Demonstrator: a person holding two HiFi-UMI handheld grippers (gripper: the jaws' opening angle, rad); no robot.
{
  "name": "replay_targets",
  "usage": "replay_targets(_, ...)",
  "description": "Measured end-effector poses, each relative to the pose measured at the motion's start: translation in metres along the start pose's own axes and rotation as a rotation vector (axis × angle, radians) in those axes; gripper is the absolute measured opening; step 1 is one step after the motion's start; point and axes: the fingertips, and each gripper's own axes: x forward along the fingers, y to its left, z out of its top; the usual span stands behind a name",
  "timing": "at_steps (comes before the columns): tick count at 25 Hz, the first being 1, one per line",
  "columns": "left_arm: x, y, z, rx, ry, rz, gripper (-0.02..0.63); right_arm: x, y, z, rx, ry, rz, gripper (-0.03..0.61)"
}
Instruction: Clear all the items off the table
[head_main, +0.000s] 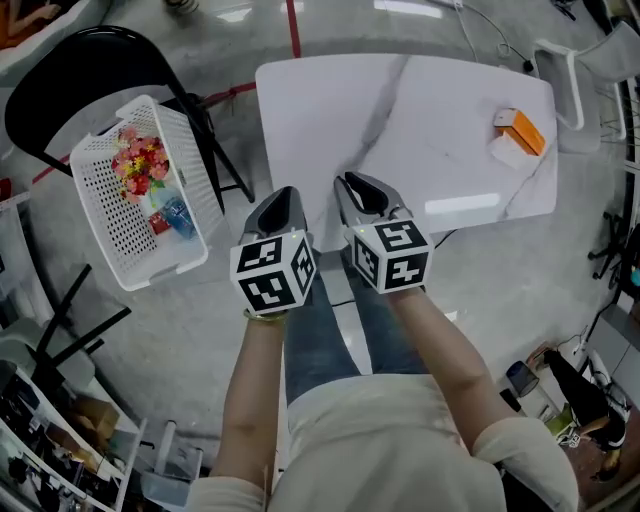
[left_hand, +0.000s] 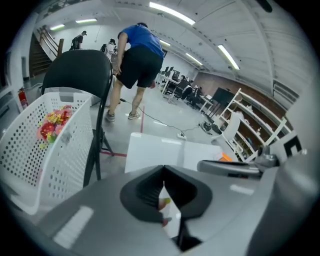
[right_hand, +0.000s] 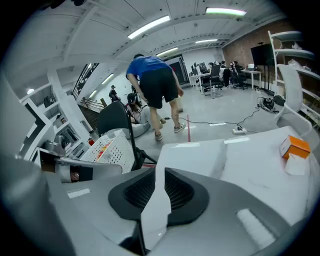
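Grippers come nearest: we hold the 2 side by side over the near edge of the table (head_main: 330, 110). Our left gripper (head_main: 287, 194) has its jaws clenched tip to tip. Its own view shows only a speck of colour low in the gap, too small for us to name. Our right gripper (head_main: 346, 181) is drawn in to a thin slit, with bare table showing through and nothing gripped.

Just beside the table's left edge a white basket (head_main: 100, 215) rests on a black chair (head_main: 60, 80), holding flowers (head_main: 140, 165) and a few small packs.

Farther out, near the far right corner, lie the only items we see left on the table: an orange box (head_main: 522, 130) with a white block (head_main: 508, 152) touching its near side. The box lies flat. Its long axis runs diagonal to the table's edges, with 1 end toward the far edge and the other toward the right edge.

We judge it a light, stiff card carton that would dent under a hard squeeze and has smooth faces that may slip. We would take it across its 2 long sides at mid-length, jaws square to that axis. Whether the block is loose or joined to the box we cannot tell, but it may shift when the box lifts.

Farthest off, a person (right_hand: 155, 80) in blue bends over on the floor beyond the table.
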Motion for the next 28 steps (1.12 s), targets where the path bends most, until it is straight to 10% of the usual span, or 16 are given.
replay_targets(28,0.093,-0.192,-0.046,0.067,0.054,-0.064,0.008,-0.079,-0.201,-0.026,0.124,-0.050,-0.071,0.055)
